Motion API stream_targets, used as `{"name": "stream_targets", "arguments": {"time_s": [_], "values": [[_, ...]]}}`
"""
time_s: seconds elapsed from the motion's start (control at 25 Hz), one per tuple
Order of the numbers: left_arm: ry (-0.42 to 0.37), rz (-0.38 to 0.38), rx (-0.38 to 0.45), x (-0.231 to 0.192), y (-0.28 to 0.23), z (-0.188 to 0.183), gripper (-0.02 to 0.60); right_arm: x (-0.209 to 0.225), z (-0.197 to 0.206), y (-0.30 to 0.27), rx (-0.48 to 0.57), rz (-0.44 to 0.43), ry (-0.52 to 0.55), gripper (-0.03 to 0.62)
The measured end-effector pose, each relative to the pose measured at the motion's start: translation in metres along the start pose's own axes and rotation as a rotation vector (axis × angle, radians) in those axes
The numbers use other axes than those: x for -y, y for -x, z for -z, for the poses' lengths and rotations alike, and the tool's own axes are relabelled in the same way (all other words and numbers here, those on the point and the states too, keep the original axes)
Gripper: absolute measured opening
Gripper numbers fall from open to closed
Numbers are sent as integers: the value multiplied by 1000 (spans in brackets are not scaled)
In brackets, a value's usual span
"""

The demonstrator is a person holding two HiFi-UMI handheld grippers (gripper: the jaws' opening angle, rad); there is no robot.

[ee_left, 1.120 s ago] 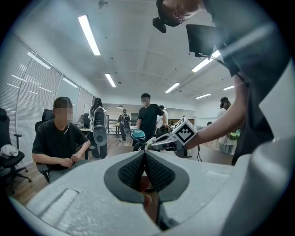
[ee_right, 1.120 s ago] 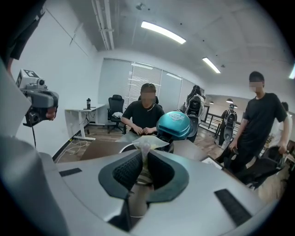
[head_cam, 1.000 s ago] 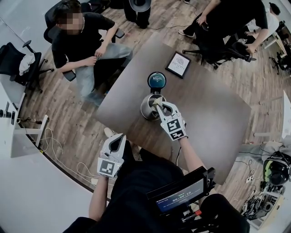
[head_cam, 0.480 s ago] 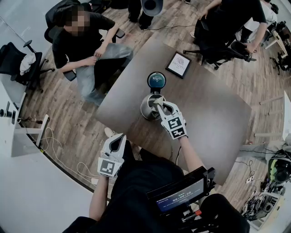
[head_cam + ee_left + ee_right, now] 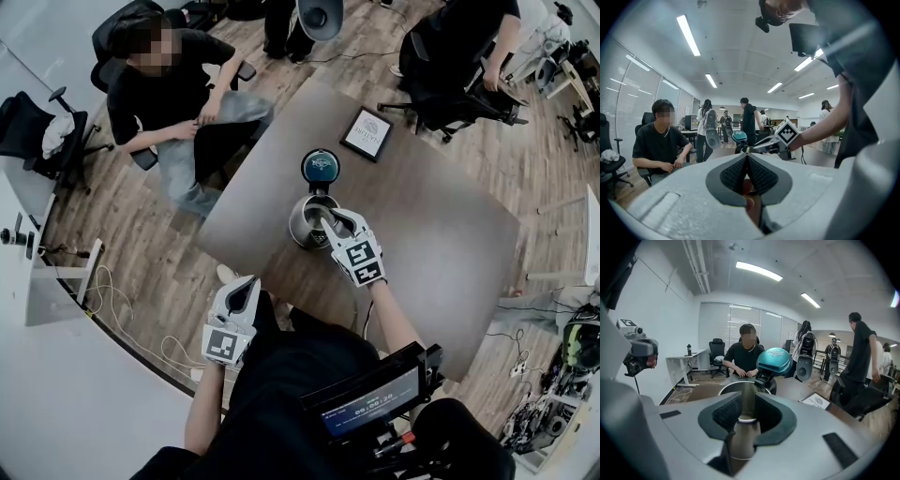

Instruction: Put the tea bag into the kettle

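The tabletop (image 5: 422, 234) carries the steel kettle (image 5: 302, 225), its teal lid (image 5: 321, 167) flipped up. Above the kettle mouth hovers the right gripper (image 5: 336, 223), jaws spread w/ nothing between them, only the kettle wall behind. The left gripper (image 5: 242, 291) is low near the body, jaws pressed together, empty. The tea bag is not visible now; prob. it lies inside the kettle. Such a bag is light, soft, thin paper, so pinch it gently at the top edge. Vs. a second ago: a pale bag sat between the right jaws; they have just been opening & it is gone.
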State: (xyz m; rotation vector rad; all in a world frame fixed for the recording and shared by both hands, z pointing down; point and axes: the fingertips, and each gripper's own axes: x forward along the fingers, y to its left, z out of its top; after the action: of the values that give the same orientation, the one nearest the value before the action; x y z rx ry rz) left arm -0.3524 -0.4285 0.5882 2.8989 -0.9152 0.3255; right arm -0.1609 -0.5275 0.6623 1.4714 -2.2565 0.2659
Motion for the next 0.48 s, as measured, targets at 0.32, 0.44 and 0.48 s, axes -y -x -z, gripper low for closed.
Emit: {"name": "stream_targets", "arguments": {"time_s": [0.32, 0.44, 0.48], "values": [[-4, 8, 1, 2, -5, -5, -11, 1, -3, 0, 12, 6, 9, 74], [-8, 8, -2, 5, -7, -4, -11, 4, -6, 4, 33, 18, 20, 74], [-9, 9, -4, 6, -8, -3, -11, 7, -9, 7, 45, 25, 18, 74]]}}
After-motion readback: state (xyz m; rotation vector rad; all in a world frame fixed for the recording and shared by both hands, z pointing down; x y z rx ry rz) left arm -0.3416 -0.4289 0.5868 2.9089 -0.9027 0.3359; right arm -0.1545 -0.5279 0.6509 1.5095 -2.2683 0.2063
